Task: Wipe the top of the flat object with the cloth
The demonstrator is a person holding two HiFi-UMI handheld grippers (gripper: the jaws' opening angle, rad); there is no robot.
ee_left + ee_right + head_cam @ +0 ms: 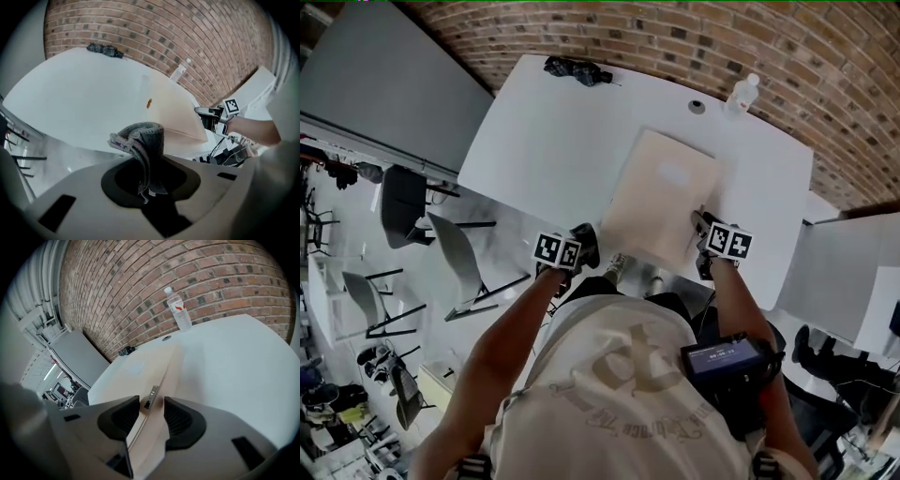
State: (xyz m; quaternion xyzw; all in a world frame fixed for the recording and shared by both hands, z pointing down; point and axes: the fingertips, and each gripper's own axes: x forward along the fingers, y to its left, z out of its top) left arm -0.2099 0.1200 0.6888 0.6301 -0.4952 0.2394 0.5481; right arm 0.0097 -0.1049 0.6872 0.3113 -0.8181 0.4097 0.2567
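Over on the left, we see the left gripper [582, 247] at the near edge of the white table [534, 141], its jaws clenched on a grey knitted cloth [141, 138]. The cloth bunches up above the jaws and a loose end hangs down between them. It sits just beside the near-left corner of the flat beige box [661, 202], not on the top.

At the table's far edge lies a dark bundle [577, 69].

Moving to the middle, the box lies flat on the table, its long side running away from us. There is a pale rectangle on its top, and the left gripper view picks out a small orange spot [149, 103] there.

On the right, the right gripper [703, 232] has the box's near-right edge between its jaws, and the pads press on either side of the rim, by a small metal clasp [152, 397]. Beyond it, a clear water bottle [742, 94] stands upright by the brick wall [722, 37].
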